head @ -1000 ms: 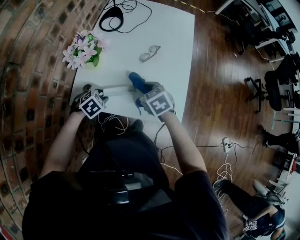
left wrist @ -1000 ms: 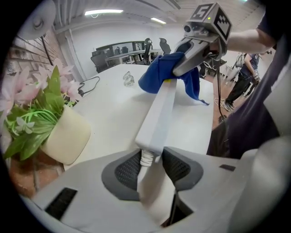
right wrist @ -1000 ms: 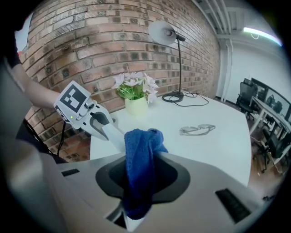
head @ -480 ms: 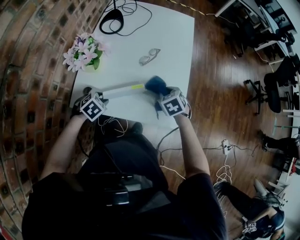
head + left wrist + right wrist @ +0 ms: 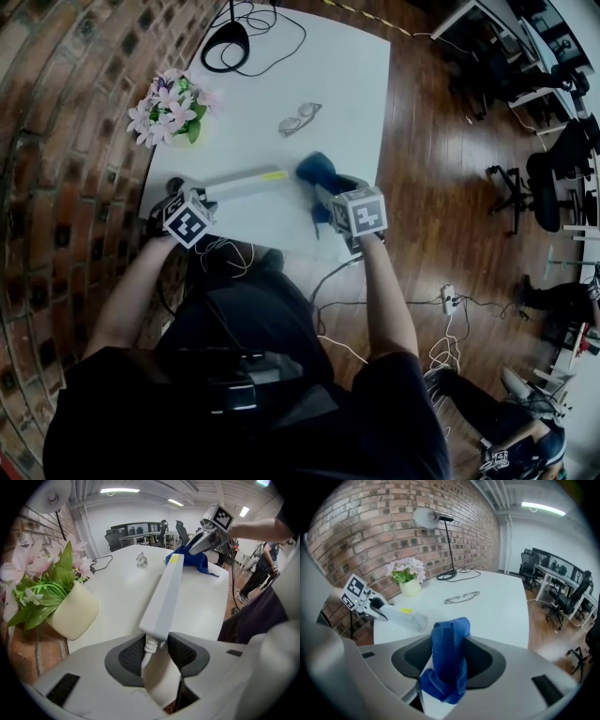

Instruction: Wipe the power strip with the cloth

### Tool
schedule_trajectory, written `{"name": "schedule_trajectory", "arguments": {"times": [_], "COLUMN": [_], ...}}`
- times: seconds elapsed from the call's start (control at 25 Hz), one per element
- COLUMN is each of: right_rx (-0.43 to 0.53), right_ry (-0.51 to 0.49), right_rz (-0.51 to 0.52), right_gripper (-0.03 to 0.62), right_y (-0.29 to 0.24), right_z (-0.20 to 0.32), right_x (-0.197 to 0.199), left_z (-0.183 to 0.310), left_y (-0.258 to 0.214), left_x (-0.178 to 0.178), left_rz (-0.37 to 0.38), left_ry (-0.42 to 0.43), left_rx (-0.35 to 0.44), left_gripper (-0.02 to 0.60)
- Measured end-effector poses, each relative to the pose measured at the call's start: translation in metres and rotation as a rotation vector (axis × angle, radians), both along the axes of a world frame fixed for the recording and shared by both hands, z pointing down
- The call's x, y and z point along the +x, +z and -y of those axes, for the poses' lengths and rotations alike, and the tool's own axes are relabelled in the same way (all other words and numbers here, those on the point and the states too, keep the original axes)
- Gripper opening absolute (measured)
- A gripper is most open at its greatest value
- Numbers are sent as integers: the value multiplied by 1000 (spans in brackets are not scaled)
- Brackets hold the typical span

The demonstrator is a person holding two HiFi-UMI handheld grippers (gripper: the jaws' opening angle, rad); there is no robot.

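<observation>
From the right hand-held gripper [image 5: 328, 195] (jaws have just been opening, crumpled blue cloth [image 5: 314, 169] loose between them) the long white plastic power strip [image 5: 246, 180] runs leftward along the worktop [image 5: 328, 103], its far corded end clenched by the left hand-held gripper [image 5: 204, 195].

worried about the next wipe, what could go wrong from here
1. The right gripper has just been opening its fingers, with the cloth loose between them; it may slip out mid-wipe.
2. The left gripper clamps the power strip only at its cord end, so the far end could swing under wiping pressure.
</observation>
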State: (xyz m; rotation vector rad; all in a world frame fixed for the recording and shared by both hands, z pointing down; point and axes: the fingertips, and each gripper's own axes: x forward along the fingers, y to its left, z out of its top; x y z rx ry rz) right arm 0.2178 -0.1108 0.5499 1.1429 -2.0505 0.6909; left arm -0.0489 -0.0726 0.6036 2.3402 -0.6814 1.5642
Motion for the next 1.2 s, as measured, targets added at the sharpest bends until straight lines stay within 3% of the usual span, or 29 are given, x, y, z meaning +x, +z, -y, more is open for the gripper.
{"name": "schedule_trajectory", "arguments": {"times": [0.08, 0.2, 0.44, 0.6, 0.68, 0.76, 0.8, 1.0, 1.2], "right_rx": [-5, 26, 193, 190, 197, 247, 282, 471, 551], "right_ry": [-23, -149, -441, -700, -771, -779, -772, -757, -724], "right_rz": [44, 21, -20, -202, -287, -337, -358, -462, -430], "right_gripper": [260, 273, 273, 273, 273, 251, 186, 175, 175], "right_y": [-10, -31, -65, -17, 3, 10, 10, 14, 10], "right_z": [-2, -4, 2, -12, -18, -19, -18, -23, -38], "right_x": [-7, -29, -127, -170, -174, -173, -171, -170, -177], "left_z": [2, 5, 4, 2, 1, 2, 2, 1, -8], "left_y": [0, 1, 1, -3, -4, -5, -5, -7, -19], "left_x": [-2, -4, -1, 0, 0, 1, 0, -3, -8], "left_rz": [7, 45, 91, 106, 104, 97, 95, 89, -7], "left_ry": [3, 28, 80, 85, 81, 72, 71, 79, 68], "left_rx": [34, 88, 133, 185, 216, 239, 251, 283, 257], "left_gripper": [158, 161, 161, 161, 163, 163, 163, 178, 183]}}
